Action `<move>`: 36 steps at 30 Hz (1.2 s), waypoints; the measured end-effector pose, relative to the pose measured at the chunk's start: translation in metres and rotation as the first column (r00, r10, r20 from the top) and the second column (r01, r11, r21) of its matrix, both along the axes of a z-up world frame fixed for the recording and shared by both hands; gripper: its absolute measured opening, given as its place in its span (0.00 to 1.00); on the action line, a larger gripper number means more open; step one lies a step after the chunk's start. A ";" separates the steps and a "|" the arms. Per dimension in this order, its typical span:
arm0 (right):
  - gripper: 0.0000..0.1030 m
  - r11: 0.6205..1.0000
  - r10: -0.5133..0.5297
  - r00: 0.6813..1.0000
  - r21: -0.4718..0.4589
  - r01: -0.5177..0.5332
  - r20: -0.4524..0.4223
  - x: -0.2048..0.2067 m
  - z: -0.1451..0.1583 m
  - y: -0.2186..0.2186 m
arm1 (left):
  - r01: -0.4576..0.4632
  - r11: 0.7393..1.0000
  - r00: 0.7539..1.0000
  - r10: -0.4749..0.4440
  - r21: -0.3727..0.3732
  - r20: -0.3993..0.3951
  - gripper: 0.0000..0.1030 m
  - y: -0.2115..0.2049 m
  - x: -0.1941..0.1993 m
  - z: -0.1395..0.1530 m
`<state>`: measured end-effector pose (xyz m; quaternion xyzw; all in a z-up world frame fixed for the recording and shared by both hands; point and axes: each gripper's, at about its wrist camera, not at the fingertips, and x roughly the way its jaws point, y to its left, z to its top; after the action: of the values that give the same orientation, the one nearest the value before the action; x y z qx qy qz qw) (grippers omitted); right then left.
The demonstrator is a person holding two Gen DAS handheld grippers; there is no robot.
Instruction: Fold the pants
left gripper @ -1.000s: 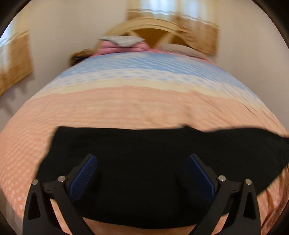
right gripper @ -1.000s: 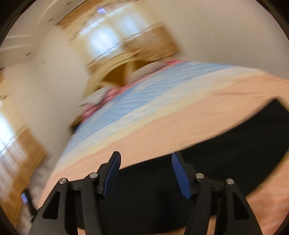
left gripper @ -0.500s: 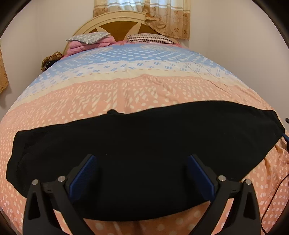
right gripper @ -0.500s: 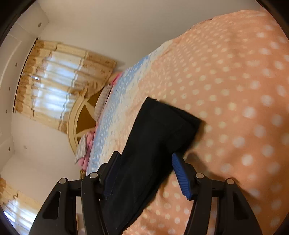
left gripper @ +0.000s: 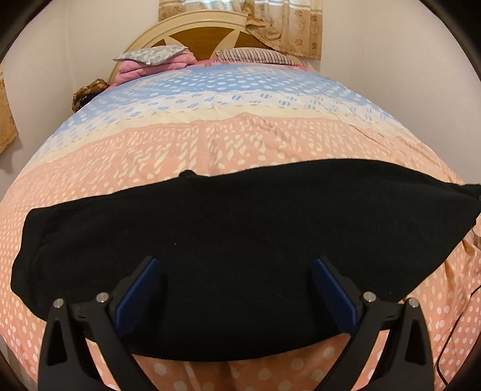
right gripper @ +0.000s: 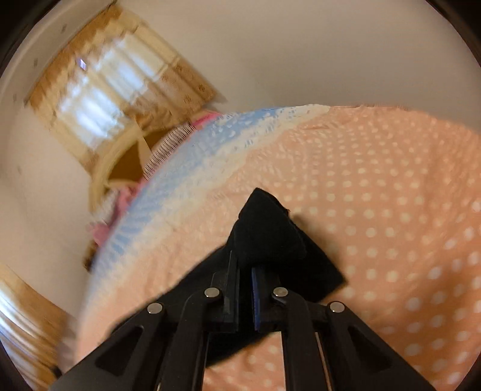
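Black pants [left gripper: 240, 240] lie flat in a long band across the near part of the bed [left gripper: 228, 144]. My left gripper [left gripper: 237, 285] is open and hovers over the middle of the pants, blue pads wide apart. In the right wrist view my right gripper [right gripper: 245, 270] is shut on the right end of the pants [right gripper: 267, 231]. That end is bunched and lifted a little off the bedspread [right gripper: 390, 210].
The bed has an orange polka-dot and blue striped cover. Pillows [left gripper: 153, 57] and a wooden headboard [left gripper: 204, 33] stand at the far end. Curtains [left gripper: 285, 27] hang behind. Walls flank both sides of the bed.
My right gripper has closed on the right end of the pants and raised it. The left gripper has stayed open over the middle.
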<state>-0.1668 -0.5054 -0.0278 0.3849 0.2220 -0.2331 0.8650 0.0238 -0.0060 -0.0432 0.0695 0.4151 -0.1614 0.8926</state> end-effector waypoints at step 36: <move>0.08 0.999 0.040 0.997 0.019 -0.038 -0.073 0.058 -0.030 -0.084 | -0.002 0.999 1.000 0.003 0.045 -0.026 1.00 -0.015 0.000 -0.005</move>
<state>-0.1084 -0.5895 -0.0582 0.3793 0.2633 -0.2282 0.8572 0.0238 -0.0208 -0.0487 0.0870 0.4302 -0.1517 0.8856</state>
